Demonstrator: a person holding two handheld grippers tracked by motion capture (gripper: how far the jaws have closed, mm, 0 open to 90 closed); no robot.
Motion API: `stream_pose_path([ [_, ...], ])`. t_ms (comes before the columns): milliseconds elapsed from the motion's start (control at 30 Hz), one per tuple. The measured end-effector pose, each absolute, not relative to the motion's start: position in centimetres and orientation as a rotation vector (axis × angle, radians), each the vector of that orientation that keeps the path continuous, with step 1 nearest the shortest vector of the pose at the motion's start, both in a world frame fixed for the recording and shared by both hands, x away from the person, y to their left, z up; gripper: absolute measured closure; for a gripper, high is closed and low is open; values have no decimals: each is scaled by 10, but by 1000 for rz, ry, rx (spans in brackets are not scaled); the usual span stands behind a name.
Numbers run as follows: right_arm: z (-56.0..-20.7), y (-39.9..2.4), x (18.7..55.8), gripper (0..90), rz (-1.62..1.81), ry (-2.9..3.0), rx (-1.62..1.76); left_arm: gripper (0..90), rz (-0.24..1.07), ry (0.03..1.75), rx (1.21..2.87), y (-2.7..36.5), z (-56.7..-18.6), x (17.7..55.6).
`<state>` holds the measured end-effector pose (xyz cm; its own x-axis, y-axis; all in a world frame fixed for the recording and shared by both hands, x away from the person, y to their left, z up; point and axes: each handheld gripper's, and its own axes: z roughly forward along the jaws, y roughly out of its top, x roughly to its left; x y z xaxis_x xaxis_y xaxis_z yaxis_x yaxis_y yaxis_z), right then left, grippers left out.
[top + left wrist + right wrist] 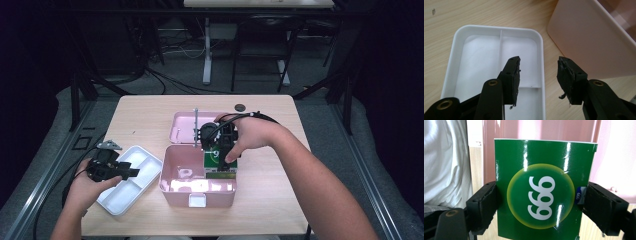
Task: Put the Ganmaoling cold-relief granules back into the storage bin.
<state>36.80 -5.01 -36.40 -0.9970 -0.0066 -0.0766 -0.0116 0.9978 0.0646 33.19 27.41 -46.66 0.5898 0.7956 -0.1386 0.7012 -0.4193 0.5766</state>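
Over the right end of the open pink box (197, 192), the right gripper (221, 156) clamps a green carton printed 999 (541, 192) by its two narrow sides, holding it upright, probably so it slides in or out past the walls. Left of the pink box, the left gripper (537, 75) hangs wide and empty above the white divided tray (456, 50), likely waiting its turn.

Grey floor (260, 80) (dim room)

Setting: a lab or recording room. You sit at a small light-wood table (150, 112) on grey carpet; beyond its far edge, black metal stand legs (82, 87) and loose cables (165, 80) cross the floor. Farther behind it, a second desk on a white pedestal leg (207, 50).
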Motion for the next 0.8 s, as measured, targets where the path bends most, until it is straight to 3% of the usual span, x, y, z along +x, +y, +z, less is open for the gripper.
stream_pose_path([
  [800, -411, -46, 374, 164, 72, 3088, -14, 528, 206, 1184, 2223, 273, -467, 332],
])
